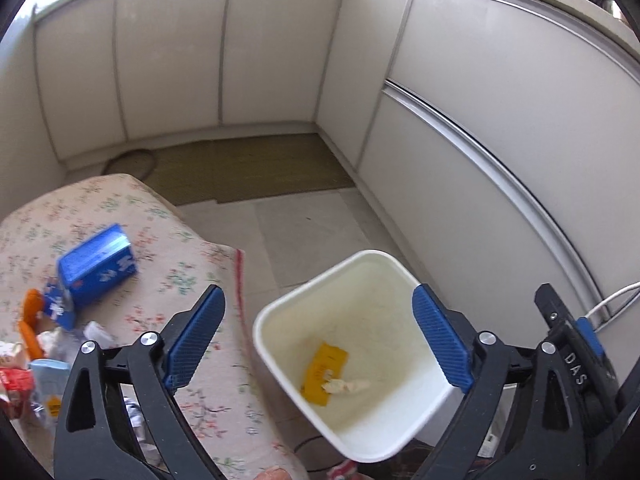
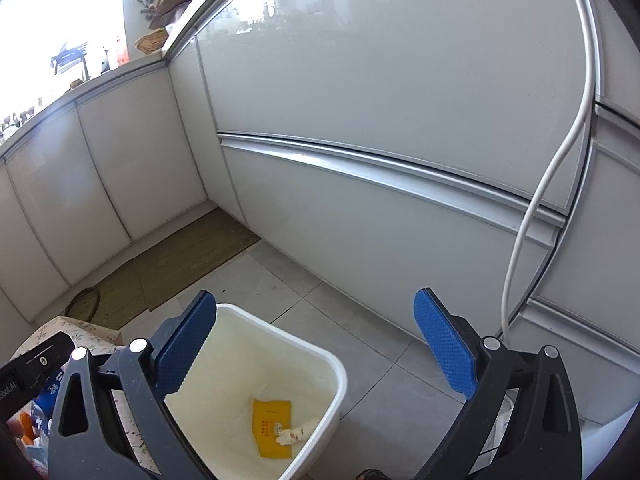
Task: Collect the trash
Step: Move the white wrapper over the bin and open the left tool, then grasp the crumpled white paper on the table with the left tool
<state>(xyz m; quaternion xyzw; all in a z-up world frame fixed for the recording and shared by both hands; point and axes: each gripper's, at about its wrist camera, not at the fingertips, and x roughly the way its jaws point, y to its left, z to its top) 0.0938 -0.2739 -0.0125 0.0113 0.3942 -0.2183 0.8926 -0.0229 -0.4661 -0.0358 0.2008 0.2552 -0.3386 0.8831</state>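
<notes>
A white plastic bin (image 1: 352,356), squarish with rounded corners and smooth walls, stands on a grey tiled floor (image 1: 304,232) beside a table draped in a floral cloth (image 1: 168,240). Inside the bin, on its bottom, lie a flat yellow packet (image 1: 322,372) and, touching it at its 4 o'clock corner, a crumpled pale wrapper (image 1: 346,386).

The left gripper (image 1: 320,344) hangs above the bin with its jaws spread wide and nothing between them; its fingers (image 1: 196,332) are black with ribbed blue pads. The right gripper (image 2: 316,352) is likewise spread wide and empty over the bin, and its body shows at the left view's 4 o'clock edge.

On the cloth, at 9 o'clock from the bin, sits a blue rectangular carton (image 1: 98,266), tilted. Below it, toward 8 o'clock, is a jumble of crumpled trash (image 1: 44,344): orange, white and red pieces, too blurred to name.

Glossy pale cabinet fronts (image 2: 380,100) with metal trim surround the floor. A woven olive mat (image 1: 248,168) lies at 12 o'clock, and a white cable (image 2: 560,168) hangs down the cabinets.
</notes>
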